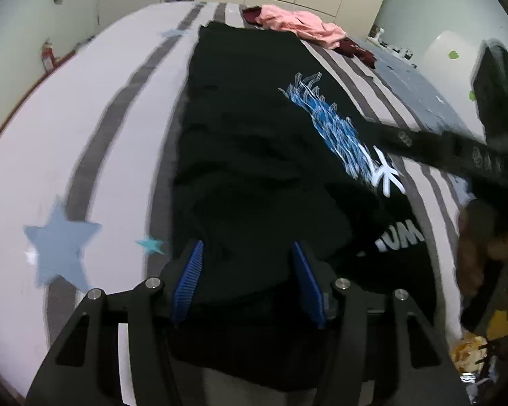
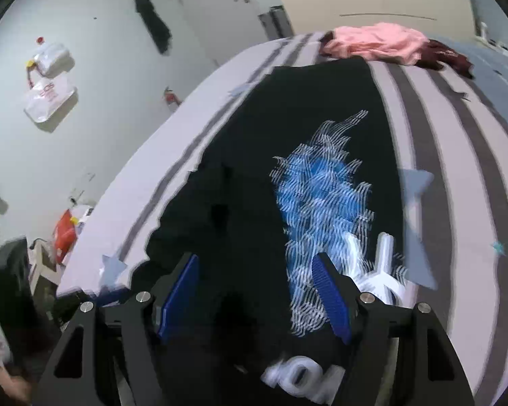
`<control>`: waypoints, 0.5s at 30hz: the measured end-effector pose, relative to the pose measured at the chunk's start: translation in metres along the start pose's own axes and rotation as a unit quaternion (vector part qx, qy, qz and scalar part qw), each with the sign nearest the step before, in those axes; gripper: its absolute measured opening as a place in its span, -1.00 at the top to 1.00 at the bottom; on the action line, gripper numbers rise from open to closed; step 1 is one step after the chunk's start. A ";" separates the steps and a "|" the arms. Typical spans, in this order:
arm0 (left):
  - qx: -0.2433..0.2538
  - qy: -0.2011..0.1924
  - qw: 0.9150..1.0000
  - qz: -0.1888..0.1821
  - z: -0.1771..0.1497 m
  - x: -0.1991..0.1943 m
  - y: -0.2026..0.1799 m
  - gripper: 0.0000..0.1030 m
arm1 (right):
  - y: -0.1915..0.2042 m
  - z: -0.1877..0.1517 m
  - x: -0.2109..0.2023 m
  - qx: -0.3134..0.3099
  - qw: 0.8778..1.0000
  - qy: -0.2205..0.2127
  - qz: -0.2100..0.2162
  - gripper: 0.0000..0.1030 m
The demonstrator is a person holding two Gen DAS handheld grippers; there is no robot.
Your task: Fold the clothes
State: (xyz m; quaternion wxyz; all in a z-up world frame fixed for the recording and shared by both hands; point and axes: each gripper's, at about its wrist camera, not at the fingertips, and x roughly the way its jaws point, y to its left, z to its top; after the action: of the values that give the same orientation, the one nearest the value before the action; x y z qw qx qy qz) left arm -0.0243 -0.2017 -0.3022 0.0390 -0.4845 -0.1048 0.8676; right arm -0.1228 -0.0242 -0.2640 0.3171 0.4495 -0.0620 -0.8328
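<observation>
Black shirt (image 1: 254, 142) laid lengthwise on the striped bed (image 1: 84, 135).
Left gripper (image 1: 247, 253) and right gripper (image 2: 257, 267) both tilt down over its near end, jaws apart, holding nothing.

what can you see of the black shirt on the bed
The black shirt is soft dark cloth with a blue-and-white streaked print and white lettering. It lies lengthwise on the striped bed cover, its near part rumpled and bunched. Both grippers hover open over the near end; contact can't be told.

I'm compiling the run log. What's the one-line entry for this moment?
stage: folding | black T-shirt: laid on striped bed | left gripper: jaws open | right gripper: jaws open | pink garment: far end
</observation>
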 end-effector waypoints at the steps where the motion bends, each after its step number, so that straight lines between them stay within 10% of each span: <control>1: -0.010 0.000 1.000 -0.005 0.000 0.002 0.002 0.00 | 0.004 0.004 0.005 -0.002 1.000 -0.001 0.007 -0.27; 10: -0.032 0.001 0.999 -0.040 -0.002 -0.013 0.017 0.00 | 0.038 0.039 0.065 -0.049 0.998 0.003 0.048 -0.27; 15: -0.068 -0.039 0.996 -0.037 0.013 -0.036 0.040 0.00 | 0.025 0.020 0.097 -0.066 0.996 0.057 -0.022 0.05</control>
State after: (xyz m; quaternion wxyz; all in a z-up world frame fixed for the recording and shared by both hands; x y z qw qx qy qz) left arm -0.0151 -0.2482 -0.2746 0.0336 -0.4475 -0.1827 0.8748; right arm -0.1654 -0.1039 -0.3110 0.3309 0.4750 0.0213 -0.8151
